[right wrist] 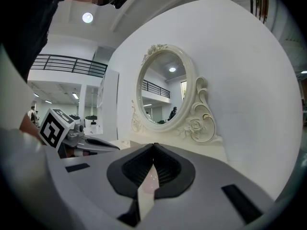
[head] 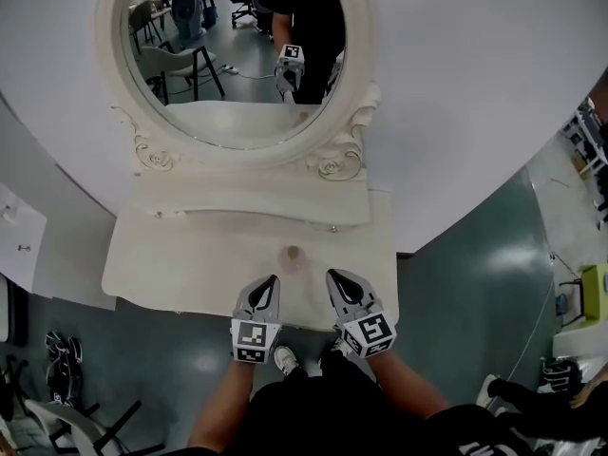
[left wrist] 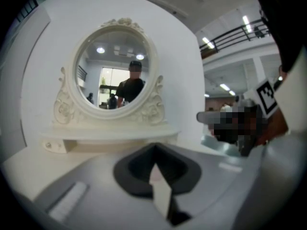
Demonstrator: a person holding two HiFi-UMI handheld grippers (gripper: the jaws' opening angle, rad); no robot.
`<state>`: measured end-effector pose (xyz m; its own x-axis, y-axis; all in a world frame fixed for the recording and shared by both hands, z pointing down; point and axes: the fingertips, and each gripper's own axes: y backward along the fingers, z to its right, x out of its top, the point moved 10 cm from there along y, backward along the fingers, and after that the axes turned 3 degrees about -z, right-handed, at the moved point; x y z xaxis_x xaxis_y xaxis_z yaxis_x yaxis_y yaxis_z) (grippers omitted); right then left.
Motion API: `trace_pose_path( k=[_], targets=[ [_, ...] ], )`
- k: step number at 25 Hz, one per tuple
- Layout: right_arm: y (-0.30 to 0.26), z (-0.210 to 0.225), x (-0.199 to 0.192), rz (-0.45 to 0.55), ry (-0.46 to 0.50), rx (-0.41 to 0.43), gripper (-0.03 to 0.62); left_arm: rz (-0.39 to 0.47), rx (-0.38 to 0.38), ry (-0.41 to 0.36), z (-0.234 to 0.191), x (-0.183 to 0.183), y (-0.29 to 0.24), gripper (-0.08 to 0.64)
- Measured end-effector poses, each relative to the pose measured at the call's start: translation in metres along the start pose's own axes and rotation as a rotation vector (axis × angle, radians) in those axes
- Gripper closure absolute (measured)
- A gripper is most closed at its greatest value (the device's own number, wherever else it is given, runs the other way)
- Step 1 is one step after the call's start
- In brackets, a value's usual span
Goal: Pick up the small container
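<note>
Nearest us, the left gripper [head: 269, 281] and the right gripper [head: 334, 275] hang side by side over the near edge of the cream dressing table [head: 152, 264], marker cubes toward us. Both tongs are clenched: in each gripper view the dark pads meet at the tip with nothing pinched between them.

Just beyond the two tips and roughly between them, the small container [head: 293, 255] sits on the tabletop, clear of both grippers. From above it looks pale and round; we can tell no more.

Behind it a raised ledge [head: 247, 205] runs across the back of the table. Above the ledge is an oval mirror [head: 237, 74] in a scrolled cream frame, against a white wall [head: 475, 84]. The glass reflects a person in dark clothes.
</note>
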<state>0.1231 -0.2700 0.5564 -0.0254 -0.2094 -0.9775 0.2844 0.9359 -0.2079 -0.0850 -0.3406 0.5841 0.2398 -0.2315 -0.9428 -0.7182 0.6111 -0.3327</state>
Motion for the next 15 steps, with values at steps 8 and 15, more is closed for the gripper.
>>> trace_pose_path(
  k=[8, 15],
  targets=[
    [-0.009, 0.015, -0.005, -0.010, -0.024, 0.025, 0.586, -0.116, -0.047, 0.000, 0.002, -0.012, -0.034, 0.388],
    [-0.016, 0.031, -0.018, -0.045, -0.038, 0.056, 0.586, -0.221, -0.019, -0.011, 0.005, -0.031, -0.068, 0.240]
  ],
)
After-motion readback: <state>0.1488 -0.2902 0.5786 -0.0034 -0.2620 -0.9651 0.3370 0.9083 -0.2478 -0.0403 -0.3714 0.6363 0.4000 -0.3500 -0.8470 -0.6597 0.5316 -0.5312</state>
